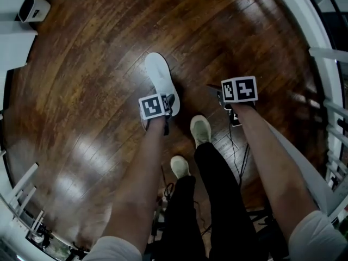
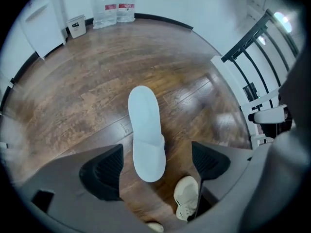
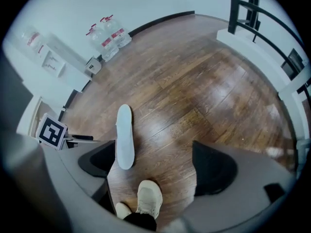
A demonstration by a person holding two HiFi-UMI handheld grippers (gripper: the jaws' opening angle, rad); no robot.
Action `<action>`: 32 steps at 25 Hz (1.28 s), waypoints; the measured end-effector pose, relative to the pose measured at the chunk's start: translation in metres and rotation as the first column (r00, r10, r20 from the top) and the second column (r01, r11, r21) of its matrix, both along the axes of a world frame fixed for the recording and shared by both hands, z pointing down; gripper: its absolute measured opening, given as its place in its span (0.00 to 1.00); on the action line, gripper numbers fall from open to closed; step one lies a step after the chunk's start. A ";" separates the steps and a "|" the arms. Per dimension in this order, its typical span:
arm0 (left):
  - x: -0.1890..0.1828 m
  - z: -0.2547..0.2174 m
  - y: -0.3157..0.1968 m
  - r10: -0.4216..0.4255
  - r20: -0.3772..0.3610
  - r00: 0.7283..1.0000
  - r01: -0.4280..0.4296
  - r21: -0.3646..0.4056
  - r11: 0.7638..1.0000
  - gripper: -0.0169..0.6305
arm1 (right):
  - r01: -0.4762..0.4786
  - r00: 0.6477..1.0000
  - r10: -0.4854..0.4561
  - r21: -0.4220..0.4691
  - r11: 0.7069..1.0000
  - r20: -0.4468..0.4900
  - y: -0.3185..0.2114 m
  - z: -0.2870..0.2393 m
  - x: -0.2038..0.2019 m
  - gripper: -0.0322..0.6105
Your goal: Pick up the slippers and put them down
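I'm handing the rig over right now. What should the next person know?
Left gripper: open, empty, over the slipper's near end.
Right gripper: open, empty, over bare floor to the slipper's right.
Slipper: one white one, flat on the floor, gripped by neither gripper. No second slipper is in view.
Done: the slipper lies on the floor. These views don't show whether it has been lifted yet.
Left: if it hasn't, probably grip it with the left gripper, lift it and set it down.

Head-high, gripper-low, all downward — slipper [image 1: 162, 80] shared
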State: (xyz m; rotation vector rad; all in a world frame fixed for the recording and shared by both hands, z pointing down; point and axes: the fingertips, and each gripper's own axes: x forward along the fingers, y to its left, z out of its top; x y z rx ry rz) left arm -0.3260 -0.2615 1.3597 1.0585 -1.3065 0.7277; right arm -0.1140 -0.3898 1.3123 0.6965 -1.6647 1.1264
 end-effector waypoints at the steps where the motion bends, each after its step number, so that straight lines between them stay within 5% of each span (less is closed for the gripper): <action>1: 0.001 -0.033 0.001 0.000 -0.002 1.000 0.000 0.005 1.000 0.70 | -0.003 1.000 0.003 0.000 1.000 -0.003 0.003 -0.029 0.001 0.85; 5: 0.010 -0.179 0.005 -0.015 -0.034 0.999 0.017 0.069 0.997 0.70 | 0.021 1.000 -0.020 0.017 1.000 -0.015 0.019 -0.167 0.009 0.85; 8: 0.013 -0.322 -0.007 0.078 -0.054 0.995 -0.069 0.156 0.985 0.70 | -0.028 1.000 0.028 0.070 0.997 0.001 0.030 -0.291 0.018 0.85; 14: 0.031 -0.580 0.040 0.279 0.003 0.960 -0.264 0.336 0.904 0.70 | -0.152 0.987 0.136 0.229 0.961 0.085 0.114 -0.538 0.048 0.85; 19: 0.069 -0.723 0.131 0.375 0.000 0.927 -0.346 0.387 0.855 0.70 | -0.269 0.963 0.237 0.359 0.894 0.129 0.219 -0.724 0.133 0.85; 23: 0.128 -0.803 0.162 0.507 -0.003 0.862 -0.444 0.481 0.757 0.70 | -0.371 0.928 0.346 0.432 0.822 0.140 0.306 -0.806 0.225 0.85; 26: 0.218 -0.830 0.174 0.580 0.049 0.813 -0.516 0.520 0.681 0.70 | -0.501 0.864 0.461 0.437 0.747 0.202 0.381 -0.817 0.341 0.85; 29: 0.339 -0.841 0.188 0.692 0.111 0.713 -0.629 0.535 0.563 0.70 | -0.626 0.774 0.584 0.438 0.645 0.246 0.471 -0.810 0.462 0.85; 32: 0.424 -0.840 0.220 0.790 0.138 0.598 -0.714 0.541 0.446 0.70 | -0.690 0.705 0.663 0.458 0.561 0.250 0.543 -0.802 0.530 0.85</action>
